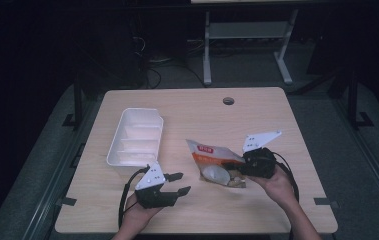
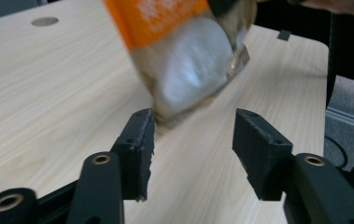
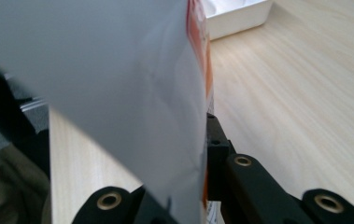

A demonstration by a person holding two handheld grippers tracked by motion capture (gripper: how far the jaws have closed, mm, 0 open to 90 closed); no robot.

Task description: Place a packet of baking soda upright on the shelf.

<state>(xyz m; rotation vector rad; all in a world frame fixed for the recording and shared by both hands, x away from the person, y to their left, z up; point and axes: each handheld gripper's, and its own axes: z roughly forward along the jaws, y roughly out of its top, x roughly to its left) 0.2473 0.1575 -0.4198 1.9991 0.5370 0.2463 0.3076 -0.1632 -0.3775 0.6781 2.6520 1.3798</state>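
Snack bag (image 1: pixel 214 162) clamped in right tongs (image 1: pixel 233 167), apparently lifted just off surface (image 1: pixel 257 115). Left tongs (image 1: pixel 178 183) spread, nothing gripped, bag just beyond tips. White tray (image 1: pixel 136 136) well apart.

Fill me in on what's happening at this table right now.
A person works at a wooden table with a gripper in each hand. The right gripper is shut on an orange and white snack bag, holding it by its edge. The left gripper stands open just short of the bag, with nothing between its jaws. A white compartment tray sits to the left, and its sections look empty.
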